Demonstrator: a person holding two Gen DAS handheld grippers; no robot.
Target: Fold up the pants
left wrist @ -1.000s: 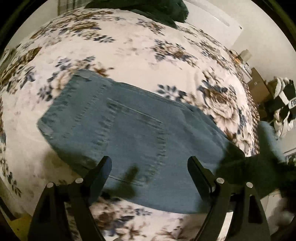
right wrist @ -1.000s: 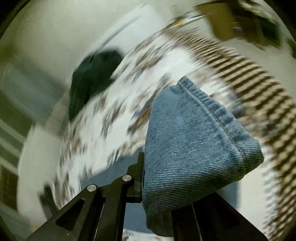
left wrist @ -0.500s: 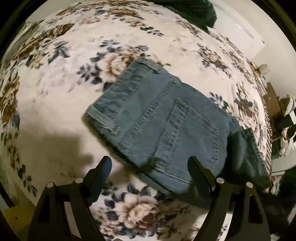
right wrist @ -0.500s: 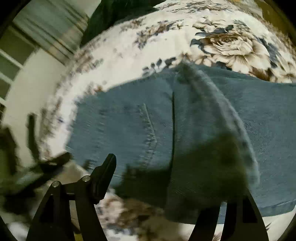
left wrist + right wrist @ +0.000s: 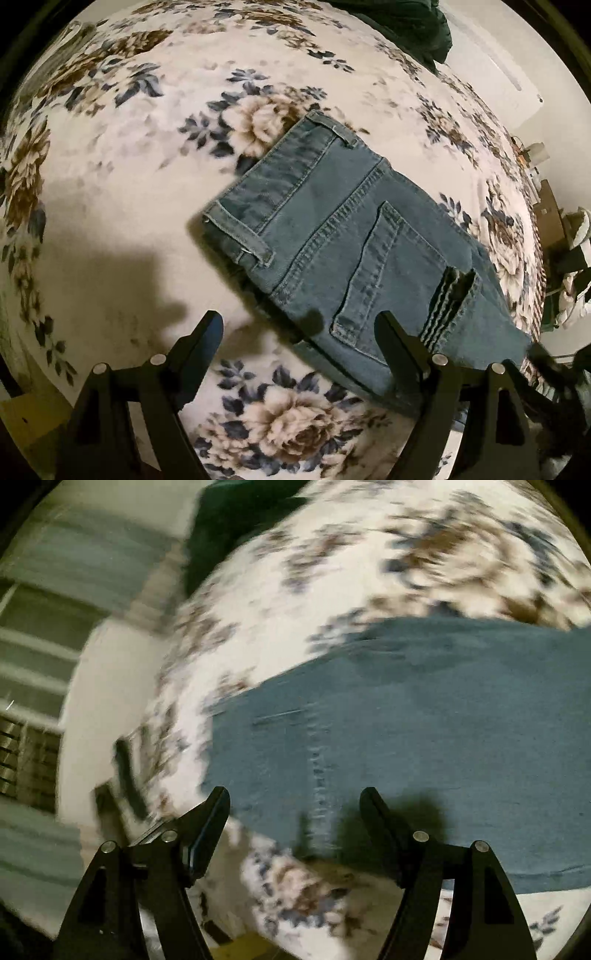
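Note:
Blue denim pants lie folded on a floral blanket, waistband up-left, back pocket showing. A folded leg end with a hem lies over the pants at the right. My left gripper is open and empty, above the near edge of the pants. In the right wrist view the pants are blurred. My right gripper is open and empty, just above the pants' near edge.
A dark green cloth lies at the far edge of the bed, also in the right wrist view. White walls and furniture with clutter stand at the right. Window blinds are at the left.
My right gripper has let go of the pant leg, which now lies folded over the pants, and it has opened and pulled back. My left gripper has drawn back from the pants.

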